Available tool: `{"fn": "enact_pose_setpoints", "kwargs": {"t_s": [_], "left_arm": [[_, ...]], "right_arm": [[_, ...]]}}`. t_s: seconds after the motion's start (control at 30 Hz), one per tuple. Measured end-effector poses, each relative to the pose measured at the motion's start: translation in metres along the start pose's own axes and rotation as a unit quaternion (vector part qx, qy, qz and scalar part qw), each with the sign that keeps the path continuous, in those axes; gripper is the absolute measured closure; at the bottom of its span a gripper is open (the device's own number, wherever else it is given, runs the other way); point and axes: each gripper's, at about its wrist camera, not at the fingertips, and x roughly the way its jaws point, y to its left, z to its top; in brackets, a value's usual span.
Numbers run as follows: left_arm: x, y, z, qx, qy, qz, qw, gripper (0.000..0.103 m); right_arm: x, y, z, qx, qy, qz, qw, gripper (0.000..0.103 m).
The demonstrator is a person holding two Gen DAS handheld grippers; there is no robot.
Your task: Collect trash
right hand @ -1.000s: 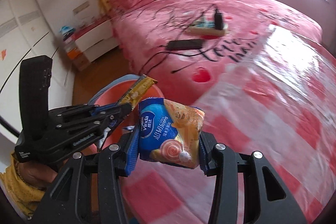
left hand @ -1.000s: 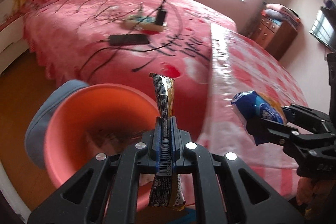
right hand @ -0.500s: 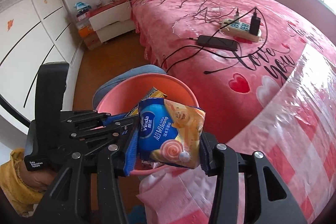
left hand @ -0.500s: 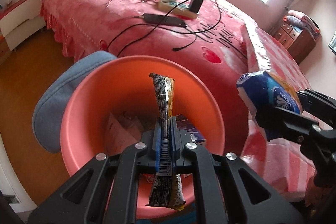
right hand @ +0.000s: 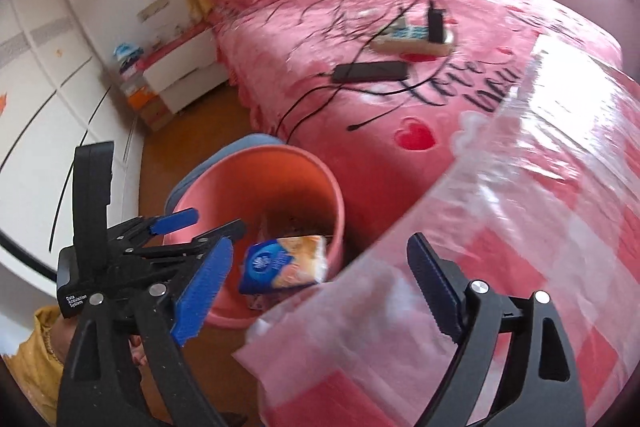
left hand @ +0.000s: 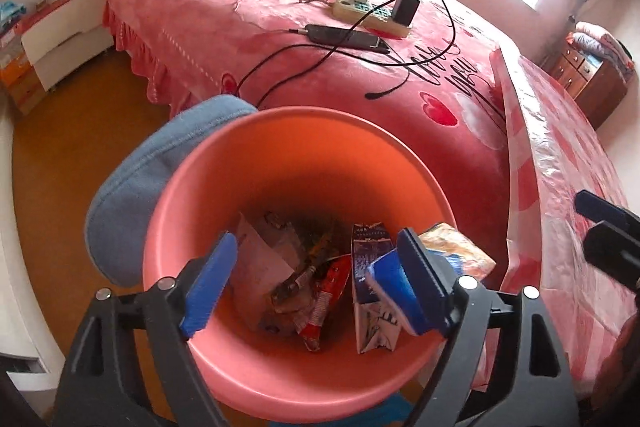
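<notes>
Trash: the blue packet [right hand: 280,263], gripped a second ago, now drops into the one bin [left hand: 280,163]; both grippers' [left hand: 316,283] [right hand: 320,291] jaws are opening, nothing between them.

White lettering reading "Data Acquisition System" is showing on the black body of the left gripper [right hand: 202,227], at the near left of the right wrist view. Large black script is running across the pink bedspread [right hand: 360,27] on the far right; "Love" is readable, the word below it is blurring out.
</notes>
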Motion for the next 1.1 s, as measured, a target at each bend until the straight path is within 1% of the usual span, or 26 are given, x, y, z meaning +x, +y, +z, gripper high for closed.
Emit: {"fn": "enact_pose_setpoints", "kwargs": {"t_s": [0.13, 0.23, 0.37, 0.5, 0.63, 0.83, 0.9, 1.1], "left_arm": [[-0.007, -0.009, 0.005, 0.018, -0.013, 0.013, 0.9997, 0.018], [-0.015, -0.016, 0.008, 0.024, -0.028, 0.013, 0.9992, 0.015], [-0.027, -0.029, 0.015, 0.036, -0.048, 0.016, 0.9981, 0.014], [-0.035, -0.042, 0.021, 0.042, -0.059, 0.009, 0.9973, 0.013], [-0.044, -0.06, 0.024, 0.056, -0.069, 0.004, 0.996, 0.012], [-0.054, -0.094, 0.026, 0.082, -0.081, -0.008, 0.9933, 0.01], [-0.058, -0.105, 0.026, 0.092, -0.085, -0.011, 0.9921, 0.01], [-0.067, -0.139, 0.023, 0.121, -0.093, -0.023, 0.988, 0.009]], "right_arm": [[-0.02, -0.014, -0.003, 0.011, -0.02, -0.027, 0.999, 0.014], [-0.033, -0.023, -0.007, 0.018, -0.033, -0.039, 0.999, 0.014], [-0.051, -0.035, -0.014, 0.026, -0.053, -0.061, 0.996, 0.014], [-0.069, -0.049, -0.021, 0.036, -0.069, -0.082, 0.994, 0.014], [-0.082, -0.065, -0.028, 0.056, -0.081, -0.09, 0.991, 0.014], [-0.101, -0.086, -0.038, 0.084, -0.094, -0.104, 0.987, 0.013], [-0.11, -0.094, -0.043, 0.094, -0.102, -0.112, 0.984, 0.011], [-0.133, -0.112, -0.056, 0.115, -0.122, -0.125, 0.978, 0.011]]}}
